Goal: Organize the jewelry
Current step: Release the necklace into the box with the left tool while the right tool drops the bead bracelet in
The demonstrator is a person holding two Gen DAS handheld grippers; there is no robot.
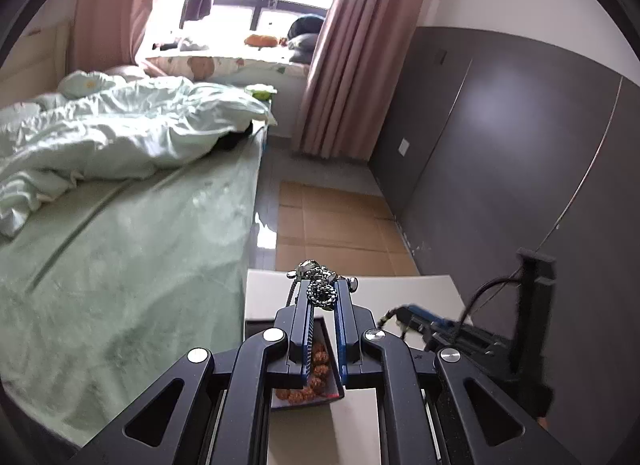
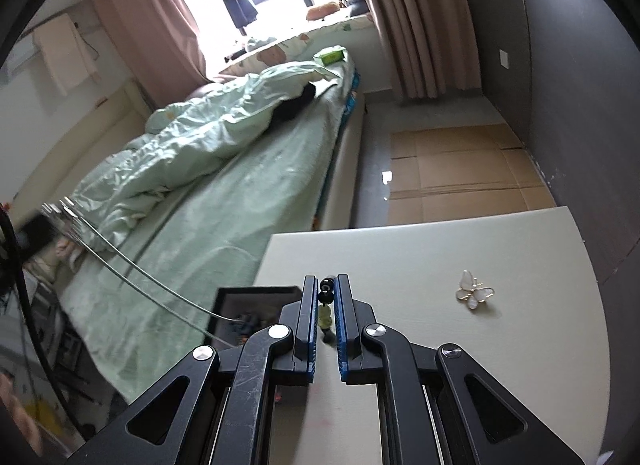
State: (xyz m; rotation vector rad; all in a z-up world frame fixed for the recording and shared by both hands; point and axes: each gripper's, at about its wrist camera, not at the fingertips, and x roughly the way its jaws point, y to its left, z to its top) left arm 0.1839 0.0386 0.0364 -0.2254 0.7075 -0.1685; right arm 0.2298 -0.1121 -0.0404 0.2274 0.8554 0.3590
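Observation:
My left gripper point(image 1: 322, 285) is shut on a bunched silver and black metal chain point(image 1: 318, 283) and holds it above a dark jewelry box point(image 1: 320, 397). Brown bead jewelry point(image 1: 316, 373) lies in that box under the jaws. My right gripper point(image 2: 326, 285) is shut on a strand of black beads with a pale green charm point(image 2: 326, 299) above the white table point(image 2: 400, 257). The dark box point(image 2: 248, 305) sits left of it. A white and gold butterfly brooch point(image 2: 475, 290) lies on the table to the right. The right gripper point(image 1: 424, 323) shows blurred in the left wrist view.
A bed with a green sheet point(image 2: 224, 225) and a rumpled duvet point(image 1: 100, 137) borders the table's left side. Flattened cardboard point(image 1: 332, 225) lies on the floor beyond the table. A dark grey wall point(image 1: 520, 145) runs along the right. Thin cables point(image 2: 140, 277) cross at the left.

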